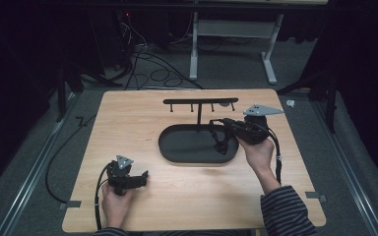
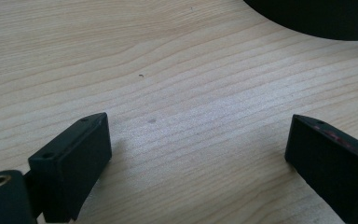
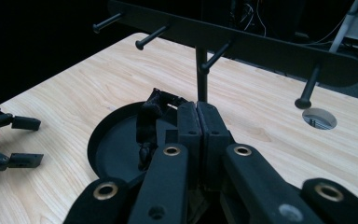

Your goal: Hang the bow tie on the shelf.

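Above the black tray, the right gripper, jaws pressed together, pinches a black strap, seemingly lifting it; next it needs a peg. The left gripper rests, jaws spread.

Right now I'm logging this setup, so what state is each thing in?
Left gripper: open, empty, low over the table.
Right gripper: shut on black strap, above the tray.
Black strap: hanging from the jaws.
Hook stand: upright, pegs bare.
Oval tray: flat on the table.
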